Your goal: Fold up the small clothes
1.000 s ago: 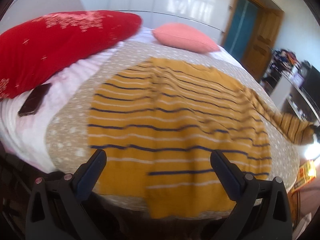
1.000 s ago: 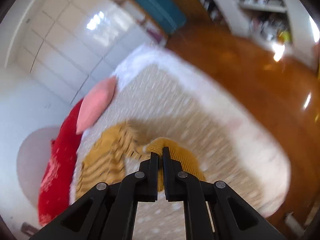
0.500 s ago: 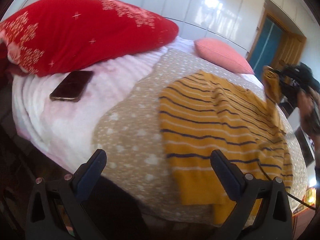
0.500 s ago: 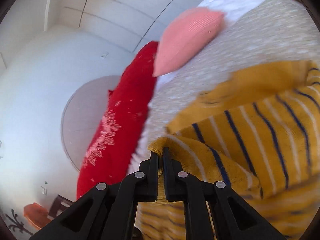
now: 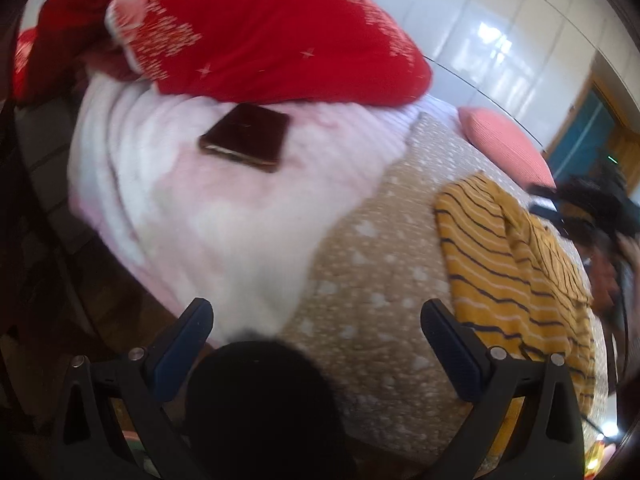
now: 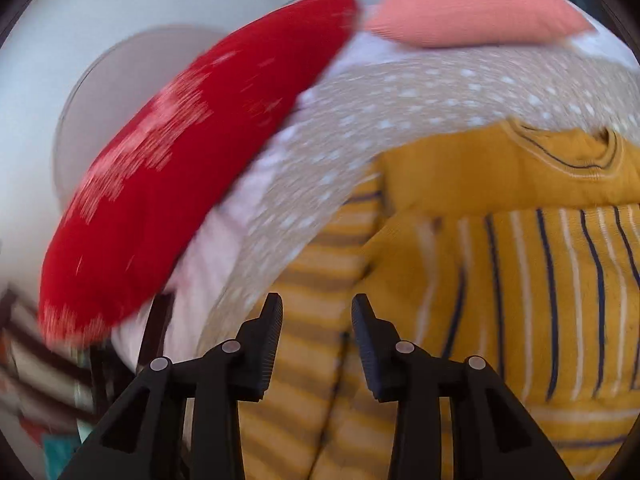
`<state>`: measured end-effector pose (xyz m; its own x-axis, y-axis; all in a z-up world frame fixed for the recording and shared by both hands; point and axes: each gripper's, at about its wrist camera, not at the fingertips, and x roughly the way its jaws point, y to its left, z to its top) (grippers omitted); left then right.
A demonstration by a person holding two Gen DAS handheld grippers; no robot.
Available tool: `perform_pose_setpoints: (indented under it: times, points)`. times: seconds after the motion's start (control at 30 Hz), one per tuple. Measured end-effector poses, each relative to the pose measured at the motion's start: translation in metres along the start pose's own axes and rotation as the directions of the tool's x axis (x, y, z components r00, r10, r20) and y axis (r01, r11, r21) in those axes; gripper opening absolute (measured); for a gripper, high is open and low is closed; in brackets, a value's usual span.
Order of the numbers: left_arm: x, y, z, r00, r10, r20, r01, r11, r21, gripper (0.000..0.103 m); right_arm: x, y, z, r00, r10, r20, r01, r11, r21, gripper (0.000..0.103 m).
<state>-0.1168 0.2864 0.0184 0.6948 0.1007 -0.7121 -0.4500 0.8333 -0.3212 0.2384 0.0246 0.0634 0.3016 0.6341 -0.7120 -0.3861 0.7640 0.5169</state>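
Observation:
A mustard-yellow sweater with navy and white stripes point(image 5: 516, 264) lies on the beige dotted blanket point(image 5: 372, 264), one sleeve folded across its body. In the right wrist view the sweater point(image 6: 520, 280) fills the lower right, its neckline at the upper right. My right gripper point(image 6: 317, 320) is open and empty just above the sweater's left part. My left gripper point(image 5: 316, 328) is wide open and empty, over the blanket's near edge, left of the sweater. The right gripper with the hand holding it shows at the far right of the left wrist view point(image 5: 576, 208).
A red pillow with white snowflakes point(image 5: 256, 36) and a pink cushion point(image 5: 504, 144) lie at the head of the bed. A dark phone point(image 5: 246, 136) rests on the white-pink fleece point(image 5: 208, 200). A dark round object point(image 5: 260, 400) sits below the left gripper.
My right gripper has let go of the sleeve and opened; the sleeve now lies across the sweater. My left gripper has swung further left, away from the sweater, still open.

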Motion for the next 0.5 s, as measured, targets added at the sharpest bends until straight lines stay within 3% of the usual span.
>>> perform_pose_setpoints:
  times: [0.13, 0.23, 0.37, 0.5]
  points:
    - [-0.007, 0.002, -0.002, 1.0, -0.004, 0.017, 0.004, 1.0, -0.009, 0.103, -0.009, 0.022, -0.06, 0.992, 0.063, -0.113, -0.07, 0.996, -0.058, 0.04]
    - [-0.015, -0.005, -0.005, 0.999, -0.018, 0.03, 0.017, 1.0, 0.017, 0.103, -0.001, 0.025, -0.104, 0.984, 0.032, -0.175, -0.045, 0.996, -0.073, 0.04]
    - [-0.026, -0.013, -0.008, 0.998, -0.039, 0.047, 0.037, 0.999, 0.039, 0.103, 0.005, 0.024, -0.14, 0.982, -0.061, -0.181, 0.041, 0.993, -0.111, 0.04]
    - [-0.032, -0.019, -0.011, 0.997, -0.064, 0.05, 0.062, 0.997, 0.047, 0.103, 0.003, 0.037, -0.152, 0.987, -0.084, -0.139, 0.062, 0.986, -0.152, 0.042]
